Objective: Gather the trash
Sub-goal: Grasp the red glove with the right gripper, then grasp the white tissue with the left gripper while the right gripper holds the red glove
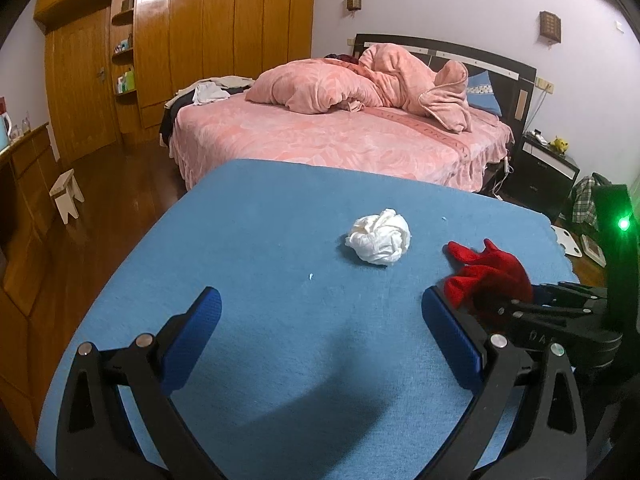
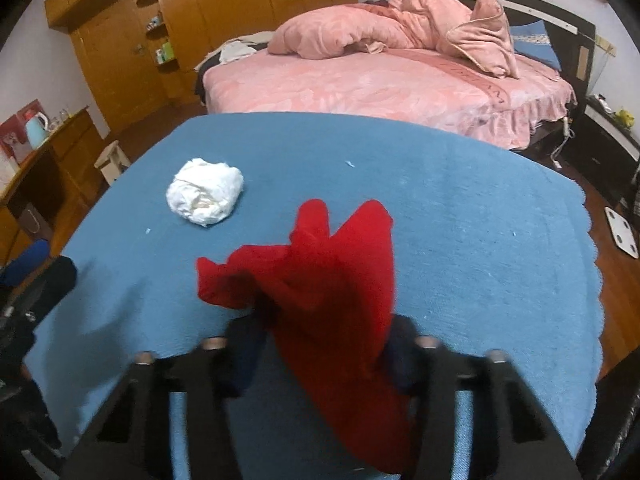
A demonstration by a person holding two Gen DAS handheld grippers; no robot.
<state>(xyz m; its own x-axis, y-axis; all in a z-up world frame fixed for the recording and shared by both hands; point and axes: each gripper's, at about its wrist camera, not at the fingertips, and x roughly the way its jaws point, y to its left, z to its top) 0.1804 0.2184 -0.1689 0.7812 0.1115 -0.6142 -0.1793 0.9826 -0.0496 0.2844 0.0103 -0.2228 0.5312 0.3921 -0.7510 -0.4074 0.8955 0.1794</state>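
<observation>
A crumpled white tissue ball (image 1: pixel 378 240) (image 2: pixel 205 192) lies on the blue table cover (image 1: pixel 260 220) (image 2: pixel 480 220), out beyond both grippers. To its right is a red cloth (image 1: pixel 486 270) (image 2: pixel 340 264), bunched up, its near end caught between the fingers of my right gripper (image 2: pixel 320 344) (image 1: pixel 520 304), which is shut on it. My left gripper (image 1: pixel 320 300) hangs open over bare cover, short of the tissue, with nothing between its blue pads (image 1: pixel 200 320).
Tiny pale scraps (image 1: pixel 310 277) (image 2: pixel 351 163) dot the cover. Past the table's far edge stands a pink bed (image 1: pixel 340 136). A white stool (image 1: pixel 66 196) and wooden cabinets are on the left, and a dark nightstand (image 1: pixel 548 168) and a white floor scale (image 2: pixel 622 238) on the right.
</observation>
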